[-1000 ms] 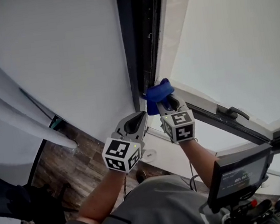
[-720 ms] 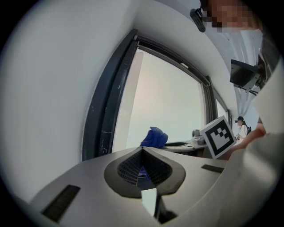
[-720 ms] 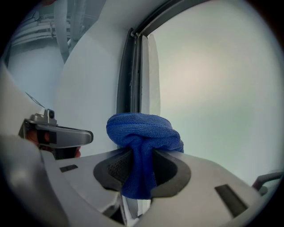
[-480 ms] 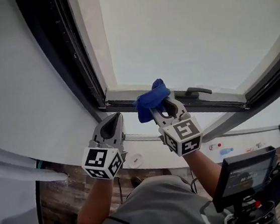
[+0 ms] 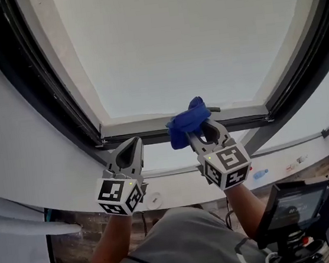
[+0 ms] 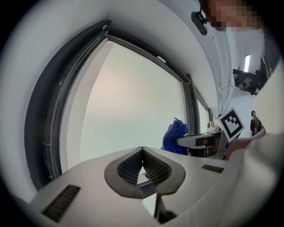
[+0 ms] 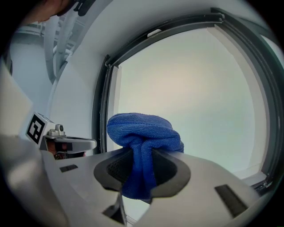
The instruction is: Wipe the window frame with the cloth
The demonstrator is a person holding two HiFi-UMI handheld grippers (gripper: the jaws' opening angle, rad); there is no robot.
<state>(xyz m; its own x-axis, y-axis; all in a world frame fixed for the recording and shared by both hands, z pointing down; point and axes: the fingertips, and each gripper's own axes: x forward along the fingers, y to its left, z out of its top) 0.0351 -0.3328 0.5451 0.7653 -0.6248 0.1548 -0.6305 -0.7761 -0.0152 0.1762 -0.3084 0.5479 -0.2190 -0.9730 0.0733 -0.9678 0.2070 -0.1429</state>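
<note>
Cloth (image 5: 186, 125) pinched in my right gripper (image 5: 202, 130), window frame (image 5: 240, 121) just beyond
Its near rail runs left-right; left gripper (image 5: 131, 144), jaws together and empty, sits further left.

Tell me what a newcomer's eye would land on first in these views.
The bright blue cloth stands out at centre against the pale window, bunched in the right hand-held gripper by the lower rail of the dark window frame. To its left, the left hand-held gripper is shut and holds nothing.
</note>
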